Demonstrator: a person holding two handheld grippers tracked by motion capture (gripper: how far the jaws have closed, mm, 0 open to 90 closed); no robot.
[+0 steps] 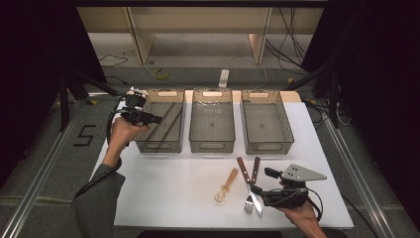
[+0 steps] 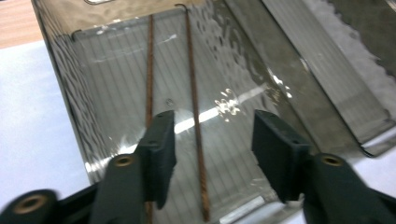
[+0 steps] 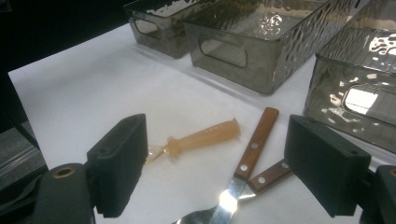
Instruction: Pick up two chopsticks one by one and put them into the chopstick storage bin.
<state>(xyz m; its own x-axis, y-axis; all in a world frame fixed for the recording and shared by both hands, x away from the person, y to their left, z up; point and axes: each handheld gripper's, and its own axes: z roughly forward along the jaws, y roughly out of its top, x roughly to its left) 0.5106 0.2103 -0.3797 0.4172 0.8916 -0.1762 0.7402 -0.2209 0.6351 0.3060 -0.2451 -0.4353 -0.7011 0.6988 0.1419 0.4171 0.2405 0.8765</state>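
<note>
Two thin brown chopsticks (image 2: 192,79) lie lengthwise in the left grey bin (image 1: 142,145). My left gripper (image 2: 212,144) hovers open over that bin's near end, holding nothing; in the high view the left gripper (image 1: 152,118) is at the bin's left rim. On the white table (image 1: 163,188) lie an amber plastic spoon (image 1: 227,186), a wooden-handled knife (image 1: 243,171) and a wooden-handled fork (image 1: 255,169), the two crossing. My right gripper (image 1: 261,181) stands open just right of them. Between its jaws I see the spoon (image 3: 205,135), knife handle (image 3: 256,142) and fork handle (image 3: 271,176).
Three grey translucent bins stand in a row at the table's far side; the middle bin (image 1: 212,145) and right bin (image 1: 267,146) hold nothing. Bare white table stretches in front of the left and middle bins. Cables and table legs lie on the floor beyond.
</note>
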